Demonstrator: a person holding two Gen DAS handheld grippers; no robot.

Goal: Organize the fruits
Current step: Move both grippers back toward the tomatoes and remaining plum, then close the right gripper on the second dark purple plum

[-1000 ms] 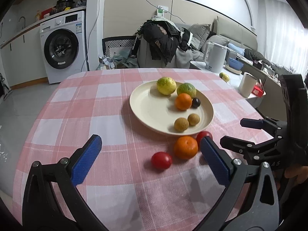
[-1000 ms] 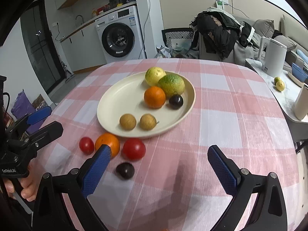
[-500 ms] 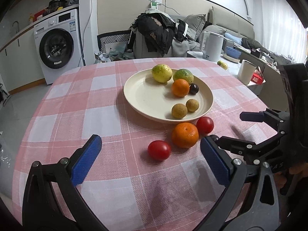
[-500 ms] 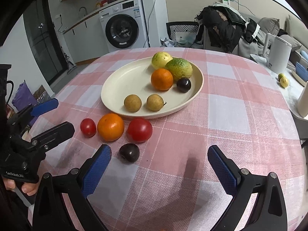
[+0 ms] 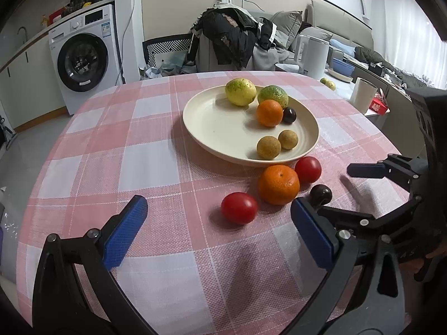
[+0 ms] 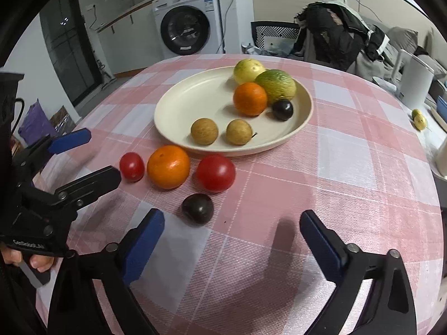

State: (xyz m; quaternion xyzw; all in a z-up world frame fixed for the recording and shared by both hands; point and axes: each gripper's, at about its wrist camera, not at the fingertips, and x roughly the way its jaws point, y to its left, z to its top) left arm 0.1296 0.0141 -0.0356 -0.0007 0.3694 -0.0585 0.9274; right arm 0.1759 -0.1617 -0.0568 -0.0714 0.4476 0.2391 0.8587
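Counter (image 6: 349,153): round, under a pink-and-white check cloth — it carries the plate and four loose fruits.
Plate (image 6: 178,106): cream and shallow, at the far middle. In it lie a yellow-green fruit, a green one, an orange, a dark plum and two small brown fruits; its left half is bare.
Loose orange (image 6: 168,166): just near the plate rim, between two tomatoes. Probably firm with a grippy peel; take it across its middle.
Large tomato (image 6: 215,173): right of the orange; likely soft and smooth-skinned, so squeeze lightly.
Small tomato (image 6: 132,166): left of the orange, same care.
Loose plum (image 6: 197,208): nearest, likely slippery and prone to roll.
Right tongs (image 6: 229,243): wide but closing — nothing between the pads, the plum just beyond.
Left tongs (image 5: 218,231): spread open, empty, the small tomato ahead.
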